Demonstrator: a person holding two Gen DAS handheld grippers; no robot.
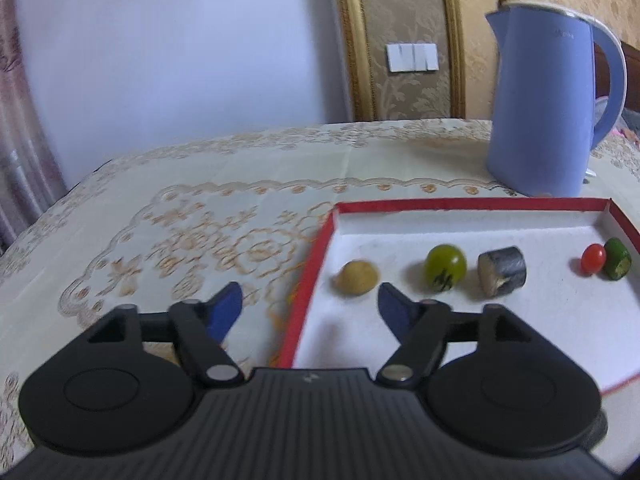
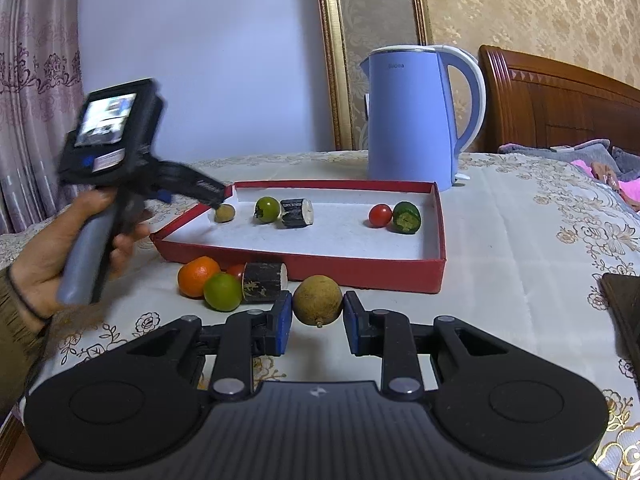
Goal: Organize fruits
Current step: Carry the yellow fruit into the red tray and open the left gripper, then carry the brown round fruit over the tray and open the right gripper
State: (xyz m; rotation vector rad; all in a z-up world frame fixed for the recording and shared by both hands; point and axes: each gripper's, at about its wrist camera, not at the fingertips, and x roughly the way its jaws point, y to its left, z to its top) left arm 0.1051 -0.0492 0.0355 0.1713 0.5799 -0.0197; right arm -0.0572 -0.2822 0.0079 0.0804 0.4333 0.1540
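A red box with a white floor [image 2: 436,272] [image 1: 320,256] holds a small tan fruit [image 1: 357,277] [image 2: 225,213], a green tomato [image 1: 445,267] [image 2: 267,209], a dark cane piece [image 1: 502,271] [image 2: 296,212], a red cherry tomato [image 1: 593,259] [image 2: 379,215] and a green piece [image 1: 617,258] [image 2: 406,217]. My left gripper [image 1: 310,310] is open over the box's left rim, just short of the tan fruit. My right gripper [image 2: 317,316] has its pads against a brown round fruit [image 2: 317,300] in front of the box.
An orange [image 2: 199,276], a green citrus [image 2: 222,291], a red tomato [image 2: 236,270] and a second cane piece [image 2: 265,282] lie in front of the box. A blue kettle [image 2: 412,116] [image 1: 548,100] stands behind it. A dark object [image 2: 624,312] lies at the right edge.
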